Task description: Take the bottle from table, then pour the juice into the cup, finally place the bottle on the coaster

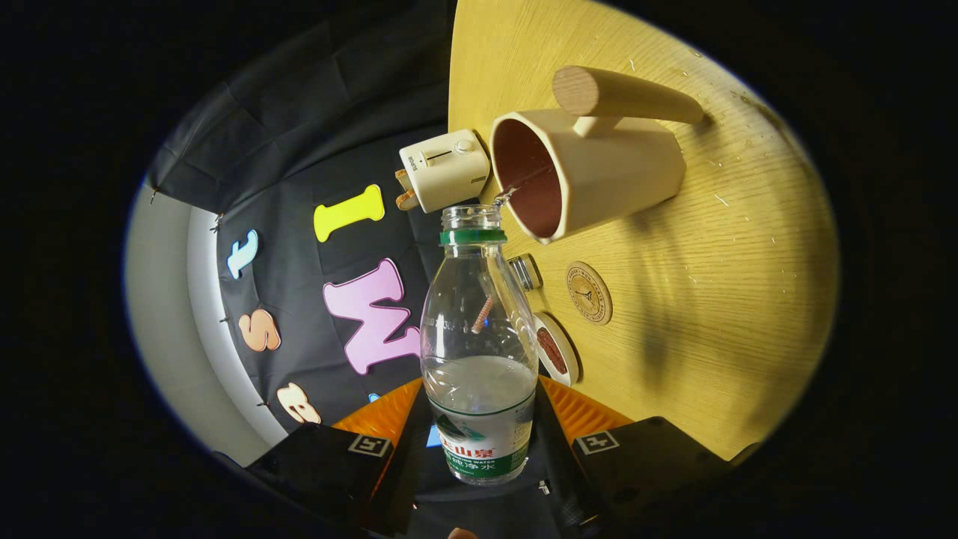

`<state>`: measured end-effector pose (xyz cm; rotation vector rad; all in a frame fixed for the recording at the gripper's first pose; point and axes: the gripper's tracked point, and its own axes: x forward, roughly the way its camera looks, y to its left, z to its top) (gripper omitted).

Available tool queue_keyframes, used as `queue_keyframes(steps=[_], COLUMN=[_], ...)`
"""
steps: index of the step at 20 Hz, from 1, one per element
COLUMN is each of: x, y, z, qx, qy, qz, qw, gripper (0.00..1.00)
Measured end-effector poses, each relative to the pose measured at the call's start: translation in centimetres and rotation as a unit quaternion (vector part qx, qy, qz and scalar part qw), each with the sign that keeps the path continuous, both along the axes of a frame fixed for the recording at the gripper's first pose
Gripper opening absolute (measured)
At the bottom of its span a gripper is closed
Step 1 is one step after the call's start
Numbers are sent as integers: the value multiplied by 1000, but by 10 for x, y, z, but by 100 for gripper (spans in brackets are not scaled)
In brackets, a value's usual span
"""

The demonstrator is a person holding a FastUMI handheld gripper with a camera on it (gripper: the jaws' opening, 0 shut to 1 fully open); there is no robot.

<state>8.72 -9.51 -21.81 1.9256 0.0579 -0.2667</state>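
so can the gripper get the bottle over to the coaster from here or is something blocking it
Probably yes. The gripper is shut on the bottle, tilted and pouring into the cup. The coaster lies bare on the table beside the cup, with only a small cap and a small dish nearby.

tongs (479, 442) with ribbed inner faces, square fiducial marker on each arm

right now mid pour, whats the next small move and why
Probably hold the tilt a little longer: the tongs grip the bottle, a thin stream runs from its mouth into the cup, and liquid remains inside. The coaster waits beyond.
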Motion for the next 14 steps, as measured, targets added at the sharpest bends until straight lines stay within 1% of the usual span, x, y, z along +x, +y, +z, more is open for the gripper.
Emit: queue_keyframes(steps=[5,14], x=[2,8], y=[3,-2], z=[2,11], qx=[4,39], qy=[-3,-14], qz=[2,-21], qw=[1000,999], gripper=[74,74])
